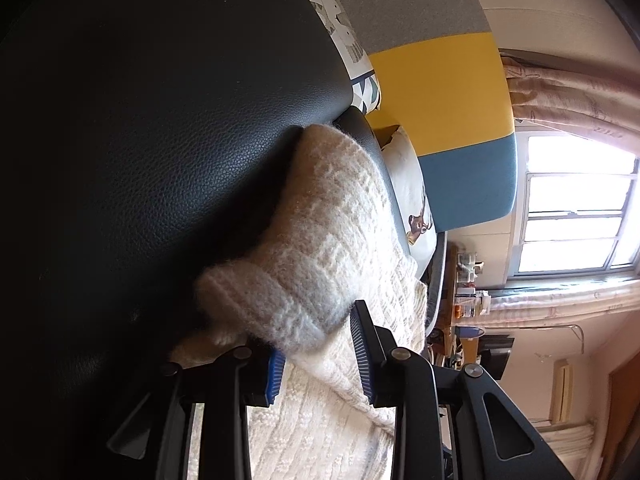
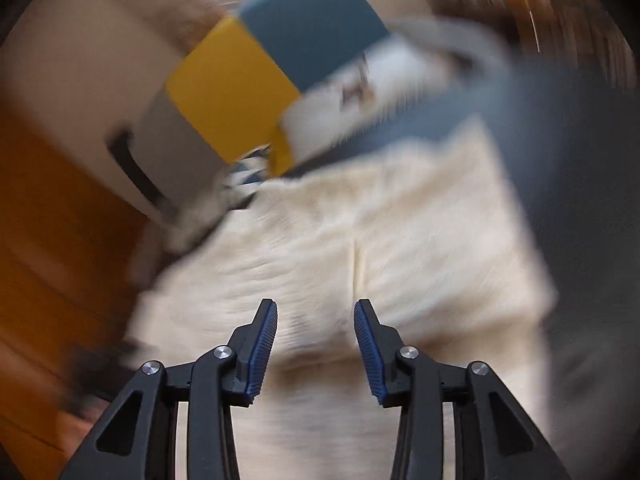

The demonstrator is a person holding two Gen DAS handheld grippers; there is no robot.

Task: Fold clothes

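Note:
A cream knitted sweater [image 1: 340,240] lies on a black leather surface [image 1: 160,140]. In the left wrist view its ribbed cuff [image 1: 264,304] sits folded over the body, right in front of my left gripper [image 1: 318,332]. That gripper's jaws stand apart around the fold and do not pinch it. In the right wrist view, which is motion-blurred, the sweater [image 2: 380,248] spreads flat below my right gripper [image 2: 316,320], which is open and empty above the knit.
A headboard with grey, yellow [image 1: 436,92] and blue panels stands behind. Printed pillows [image 1: 412,192] lie at its base. A window [image 1: 576,204] with curtains and a cluttered shelf [image 1: 468,292] are beyond. An orange wooden surface [image 2: 48,240] is at the left.

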